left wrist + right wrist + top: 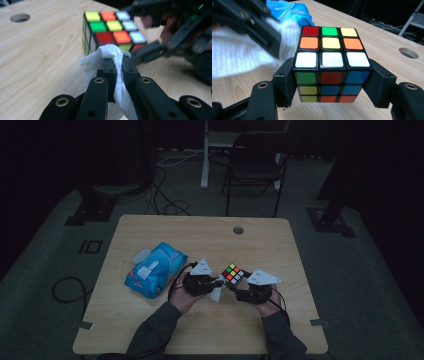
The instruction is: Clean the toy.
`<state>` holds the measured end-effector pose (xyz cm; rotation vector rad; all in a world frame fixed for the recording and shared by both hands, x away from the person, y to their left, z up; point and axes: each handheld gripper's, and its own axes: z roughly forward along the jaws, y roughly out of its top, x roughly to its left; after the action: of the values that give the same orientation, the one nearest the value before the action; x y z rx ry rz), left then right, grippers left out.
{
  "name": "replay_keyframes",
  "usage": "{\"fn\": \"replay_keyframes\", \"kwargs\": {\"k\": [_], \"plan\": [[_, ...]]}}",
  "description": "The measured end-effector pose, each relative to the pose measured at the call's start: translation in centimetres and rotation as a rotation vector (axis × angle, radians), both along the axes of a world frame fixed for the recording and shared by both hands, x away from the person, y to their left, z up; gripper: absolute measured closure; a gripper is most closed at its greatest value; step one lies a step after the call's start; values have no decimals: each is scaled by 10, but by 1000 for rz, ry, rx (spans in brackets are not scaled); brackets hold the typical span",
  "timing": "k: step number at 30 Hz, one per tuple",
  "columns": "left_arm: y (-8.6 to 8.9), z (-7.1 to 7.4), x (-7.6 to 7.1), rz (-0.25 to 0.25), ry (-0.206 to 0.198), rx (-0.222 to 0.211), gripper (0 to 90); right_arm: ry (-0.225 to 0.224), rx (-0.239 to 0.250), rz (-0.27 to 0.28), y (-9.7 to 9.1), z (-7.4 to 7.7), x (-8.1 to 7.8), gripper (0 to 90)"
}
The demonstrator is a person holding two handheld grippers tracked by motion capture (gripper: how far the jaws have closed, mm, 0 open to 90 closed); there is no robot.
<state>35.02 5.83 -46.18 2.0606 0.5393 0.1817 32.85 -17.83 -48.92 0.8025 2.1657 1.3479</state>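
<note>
Right claw [332, 82] clamps the rigid, slick cube [329, 62] by opposite side faces; left claw [116, 67] pinches a soft, limp wipe [112, 53].

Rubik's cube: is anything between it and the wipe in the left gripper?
Nothing visible. The left gripper pinches the white wipe right beside the Rubik's cube, which the right gripper clamps by its sides; the coloured top face is uncovered.

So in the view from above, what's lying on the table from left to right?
Blue wipes pack → left gripper, pinching a white wipe → colourful puzzle cube → right gripper, clamped on the cube.
</note>
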Motion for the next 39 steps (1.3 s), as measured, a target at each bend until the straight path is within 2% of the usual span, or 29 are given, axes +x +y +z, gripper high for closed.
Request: {"fn": "replay_keyframes", "kwargs": {"k": [6,13,18,28,39], "plan": [[0,9,-3,-2,-18,-24,860,9,-12,6,2,-2,0,346],[-4,6,-5,-16,-21,-2,860,9,-8,3,2,-1,0,347],[-4,-2,-2,-3,-14,37,860,9,1,-3,1,0,0,347],[-8,-19,4,7,17,56,861,5,7,-28,0,2,0,347],[-30,-31,-5,-42,40,72,861,12,26,-52,-2,2,2,346]]}}
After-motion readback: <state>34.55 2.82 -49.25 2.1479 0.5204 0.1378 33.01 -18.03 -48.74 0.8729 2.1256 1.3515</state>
